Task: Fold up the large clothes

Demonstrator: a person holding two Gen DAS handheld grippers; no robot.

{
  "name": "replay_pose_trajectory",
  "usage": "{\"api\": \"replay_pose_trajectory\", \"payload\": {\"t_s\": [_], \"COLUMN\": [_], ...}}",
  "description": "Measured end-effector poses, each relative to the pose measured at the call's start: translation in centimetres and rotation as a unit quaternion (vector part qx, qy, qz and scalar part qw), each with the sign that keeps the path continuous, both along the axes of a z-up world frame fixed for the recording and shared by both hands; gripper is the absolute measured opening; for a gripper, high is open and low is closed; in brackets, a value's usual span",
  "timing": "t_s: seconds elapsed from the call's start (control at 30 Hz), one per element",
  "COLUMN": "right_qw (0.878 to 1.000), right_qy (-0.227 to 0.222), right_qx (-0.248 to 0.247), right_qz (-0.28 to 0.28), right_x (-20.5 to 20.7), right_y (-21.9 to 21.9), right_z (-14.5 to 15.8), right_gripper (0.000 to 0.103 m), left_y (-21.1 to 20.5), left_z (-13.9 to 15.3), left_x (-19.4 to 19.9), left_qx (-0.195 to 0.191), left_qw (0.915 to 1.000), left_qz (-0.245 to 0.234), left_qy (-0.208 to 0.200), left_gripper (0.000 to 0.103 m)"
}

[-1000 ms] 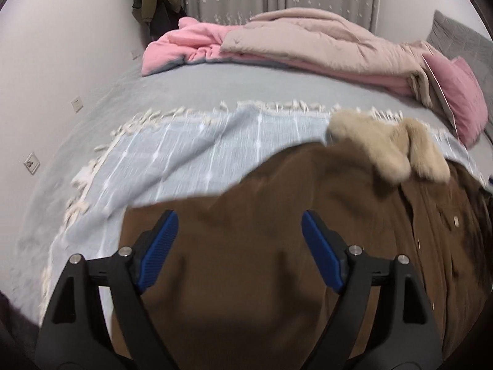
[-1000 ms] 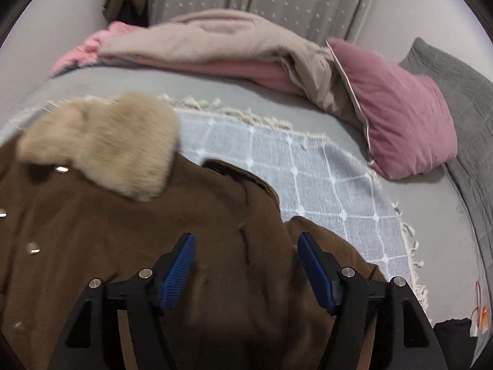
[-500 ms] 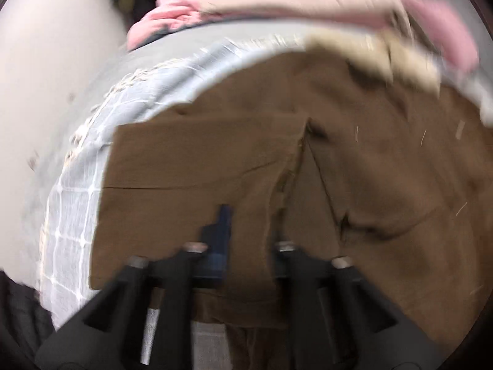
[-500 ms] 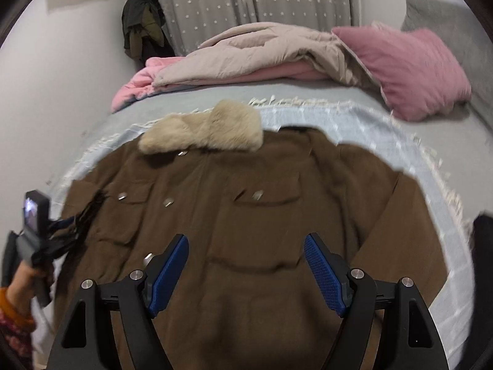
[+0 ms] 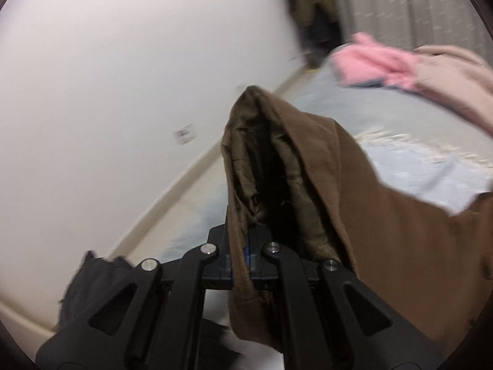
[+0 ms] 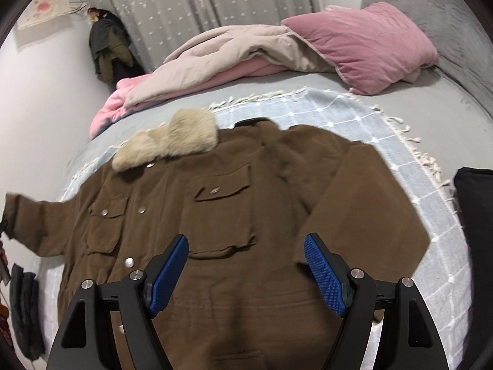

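Observation:
A brown coat (image 6: 234, 215) with a beige fur collar (image 6: 168, 143) lies front-up on a light blue checked blanket (image 6: 348, 117) on the bed. In the left wrist view my left gripper (image 5: 238, 259) is shut on the cuff of the coat's sleeve (image 5: 277, 166), which is lifted off the bed with its dark lining showing. In the right wrist view that sleeve (image 6: 37, 212) stretches out to the far left edge. My right gripper (image 6: 245, 268) hovers open above the coat's lower front with nothing between its blue pads (image 6: 323, 277).
A pink pillow (image 6: 369, 52), a beige quilt (image 6: 234, 49) and a pink blanket (image 6: 114, 104) lie at the bed's far side. A white wall (image 5: 107, 92) runs close along the left. Dark clothes (image 6: 107, 49) hang in the corner. A black object (image 6: 474, 215) sits at right.
My left gripper went from open over the coat to shut on the sleeve cuff, then lifted and swung it toward the wall. My right gripper drew back, showing the whole coat.

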State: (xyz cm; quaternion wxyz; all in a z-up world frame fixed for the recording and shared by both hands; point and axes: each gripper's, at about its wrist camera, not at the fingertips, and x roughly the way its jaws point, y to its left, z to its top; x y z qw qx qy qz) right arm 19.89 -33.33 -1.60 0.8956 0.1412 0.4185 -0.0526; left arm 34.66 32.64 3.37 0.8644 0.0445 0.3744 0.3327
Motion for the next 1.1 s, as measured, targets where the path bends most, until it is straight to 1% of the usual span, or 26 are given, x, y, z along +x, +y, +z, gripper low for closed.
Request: {"api": "replay_pose_trajectory", "payload": {"t_s": [0.07,0.1,0.13,0.2,0.23,0.27,0.33,0.37,0.4,0.43,0.5,0.6,0.63,0.67,0.7,0.73,0.77,0.83,0.9,0.93,0.97,1.0,1.07,1.1], "right_qw": [1.000,1.000,1.000,0.999,0.998,0.997,0.996,0.996,0.994,0.994,0.994,0.996,0.996,0.996,0.996,0.996,0.995,0.993,0.991,0.990,0.990,0.990,0.993,0.994], "right_qy": [0.001,0.002,0.002,0.004,0.005,0.004,0.003,0.005,0.008,0.011,0.022,0.051,0.062,0.072,0.079,0.088,0.095,0.110,0.113,0.105,0.097,0.098,0.086,0.073], "right_qx": [-0.011,-0.015,-0.020,-0.027,-0.028,-0.024,-0.011,-0.003,0.001,0.002,0.006,0.014,0.013,0.012,0.010,0.004,-0.003,-0.032,-0.061,-0.074,-0.083,-0.086,-0.065,-0.061], "right_qz": [-0.011,-0.015,-0.023,-0.044,-0.057,-0.069,-0.085,-0.094,-0.106,-0.112,-0.105,-0.073,-0.057,-0.042,-0.033,-0.025,-0.021,-0.023,-0.040,-0.051,-0.059,-0.061,-0.053,-0.053], "right_x": [-0.5,-0.8,-1.1,-1.8,-2.2,-2.7,-3.5,-3.8,-4.2,-4.5,-4.7,-3.8,-3.1,-2.4,-1.8,-0.9,-0.2,1.5,2.6,2.7,2.7,2.6,1.7,1.0], "right_y": [-1.1,-1.6,-2.3,-4.1,-5.2,-6.4,-8.3,-9.2,-10.0,-10.3,-10.2,-8.2,-7.1,-6.1,-5.3,-4.4,-3.8,-2.8,-2.9,-3.3,-3.8,-4.4,-5.8,-6.7], "right_z": [0.3,0.4,0.6,1.1,1.5,1.8,2.1,2.3,2.3,2.2,1.6,-0.4,-1.3,-2.2,-3.0,-3.9,-4.7,-6.7,-8.1,-8.5,-8.5,-8.3,-7.0,-5.6], "right_gripper": [0.079,0.079,0.079,0.079,0.079,0.079,0.079,0.079,0.079,0.080,0.082,0.083,0.083,0.083,0.083,0.083,0.083,0.083,0.083,0.080,0.065,0.054,0.011,0.010], "left_y": [1.1,1.8,1.8,1.5,1.0,0.6,-1.1,-2.2,-2.6,-4.1,-7.2,-10.5,-12.4,-13.1,-14.2,-16.3,-17.7,-20.4,-22.1,-23.3,-23.8,-24.7,-25.5,-25.7], "left_z": [-1.6,-3.0,-4.1,-5.3,-5.7,-5.7,-5.4,-5.3,-5.5,-5.5,-5.6,-5.9,-6.0,-6.1,-6.1,-6.6,-6.9,-8.1,-8.7,-9.2,-9.1,-9.6,-10.2,-10.2], "left_x": [-0.1,0.0,0.1,0.2,-0.1,-0.3,-1.1,-1.4,-1.3,-1.6,-2.2,-3.6,-4.8,-5.6,-6.8,-8.1,-9.1,-11.0,-12.1,-12.8,-13.4,-13.9,-13.8,-13.8], "left_qx": [0.023,0.049,0.064,0.086,0.085,0.072,0.049,0.042,0.036,0.024,-0.009,-0.062,-0.090,-0.103,-0.121,-0.143,-0.157,-0.180,-0.188,-0.194,-0.196,-0.198,-0.194,-0.193], "left_qw": [0.9990,0.9963,0.9938,0.9892,0.9899,0.9925,0.9965,0.9977,0.9982,0.9984,0.9969,0.9917,0.9878,0.9854,0.9810,0.9743,0.9697,0.9606,0.9553,0.9512,0.9493,0.9453,0.9413,0.9403], "left_qz": [0.035,0.060,0.074,0.091,0.083,0.067,0.036,0.019,0.006,-0.017,-0.057,-0.102,-0.121,-0.130,-0.147,-0.169,-0.182,-0.206,-0.221,-0.233,-0.240,-0.253,-0.270,-0.275], "left_qy": [0.016,0.037,0.053,0.076,0.077,0.073,0.057,0.049,0.047,0.048,0.055,0.047,0.040,0.038,0.037,0.040,0.043,0.050,0.056,0.055,0.054,0.054,0.056,0.056], "left_gripper": [0.008,0.011,0.018,0.023,0.037,0.060,0.081,0.081,0.081,0.081,0.081,0.082,0.082,0.083,0.084,0.084,0.084,0.084,0.084,0.084,0.084,0.084,0.084,0.084]}}
